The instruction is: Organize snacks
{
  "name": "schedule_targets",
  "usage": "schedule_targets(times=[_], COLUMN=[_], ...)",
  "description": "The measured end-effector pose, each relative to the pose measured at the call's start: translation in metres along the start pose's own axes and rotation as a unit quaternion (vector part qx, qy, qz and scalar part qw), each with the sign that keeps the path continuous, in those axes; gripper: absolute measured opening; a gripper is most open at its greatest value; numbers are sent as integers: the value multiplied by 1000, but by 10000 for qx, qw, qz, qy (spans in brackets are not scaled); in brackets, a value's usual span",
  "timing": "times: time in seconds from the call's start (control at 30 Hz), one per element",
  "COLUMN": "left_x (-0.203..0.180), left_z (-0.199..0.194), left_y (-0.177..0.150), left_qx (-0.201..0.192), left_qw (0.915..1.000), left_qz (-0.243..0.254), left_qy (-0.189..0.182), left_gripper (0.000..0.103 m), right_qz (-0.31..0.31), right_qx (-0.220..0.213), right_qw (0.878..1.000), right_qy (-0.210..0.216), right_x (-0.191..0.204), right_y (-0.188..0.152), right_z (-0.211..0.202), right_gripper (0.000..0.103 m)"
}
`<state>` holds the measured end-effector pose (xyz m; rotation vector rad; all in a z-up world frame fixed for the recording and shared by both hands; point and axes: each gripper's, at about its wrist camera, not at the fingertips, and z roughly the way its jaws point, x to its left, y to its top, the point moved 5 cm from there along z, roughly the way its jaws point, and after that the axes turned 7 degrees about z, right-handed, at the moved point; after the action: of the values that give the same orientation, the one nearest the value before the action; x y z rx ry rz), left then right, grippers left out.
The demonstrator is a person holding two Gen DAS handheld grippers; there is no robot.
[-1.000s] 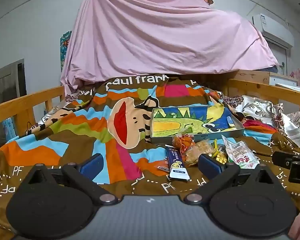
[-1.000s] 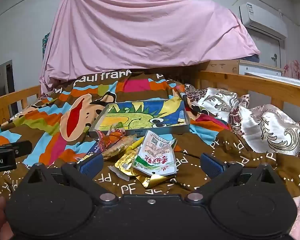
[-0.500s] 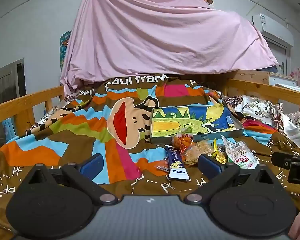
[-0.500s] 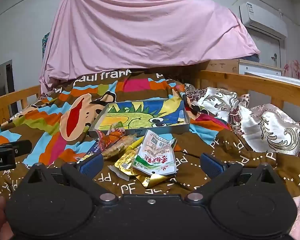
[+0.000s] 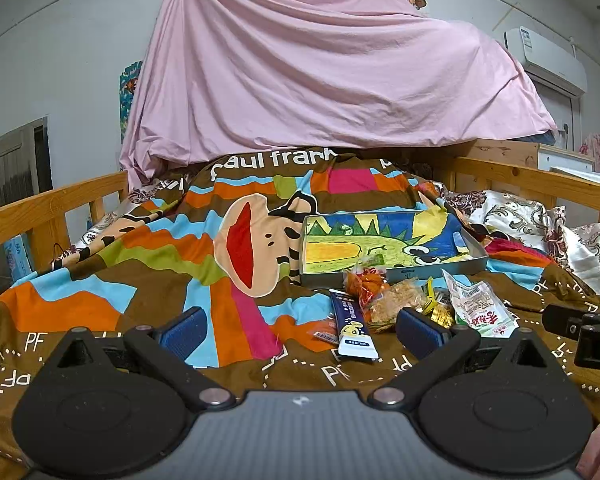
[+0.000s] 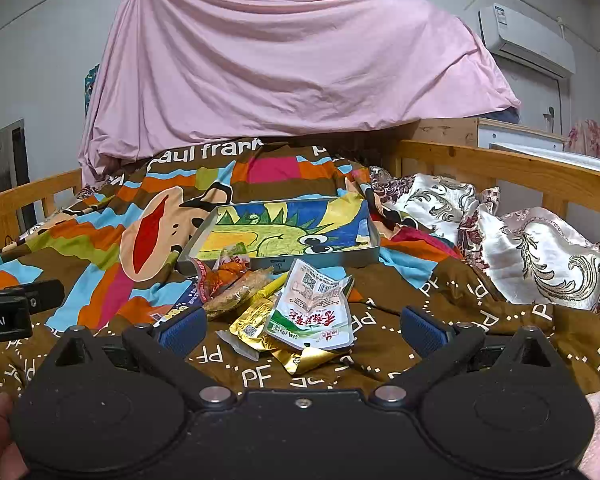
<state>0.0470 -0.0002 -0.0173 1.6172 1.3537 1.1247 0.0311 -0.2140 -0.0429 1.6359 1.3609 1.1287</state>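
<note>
A pile of snack packets lies on the blanket in front of a grey tray (image 5: 476,262) (image 6: 374,254) with a dinosaur drawing inside. The pile holds a blue-and-white bar (image 5: 354,326), an orange packet (image 5: 362,282) (image 6: 216,276), a clear packet of floss (image 5: 396,304) (image 6: 240,290), gold wrappers (image 6: 256,322) and a green-and-white packet (image 5: 480,310) (image 6: 314,312). My left gripper (image 5: 302,330) is open and empty, just short of the blue bar. My right gripper (image 6: 304,330) is open and empty, its jaws standing either side of the green-and-white packet.
The colourful monkey-print blanket (image 5: 160,264) covers a bed with wooden rails (image 5: 48,208) (image 6: 512,164). Patterned satin pillows (image 6: 540,248) lie at the right. A pink sheet (image 5: 320,72) hangs over the far end.
</note>
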Motion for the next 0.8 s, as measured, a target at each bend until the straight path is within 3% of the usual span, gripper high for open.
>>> schedule_targets(times=[0.8], left_x=[-2], left_z=[3], left_y=[-6], left_qx=[81], left_qw=[10000], left_qz=[-22], left_qy=[3], left_gripper=[103], right_qz=[2], right_qx=[4], right_qw=[10000], right_qy=[1], right_x=[0], right_y=[0], right_z=[0], right_gripper=[103])
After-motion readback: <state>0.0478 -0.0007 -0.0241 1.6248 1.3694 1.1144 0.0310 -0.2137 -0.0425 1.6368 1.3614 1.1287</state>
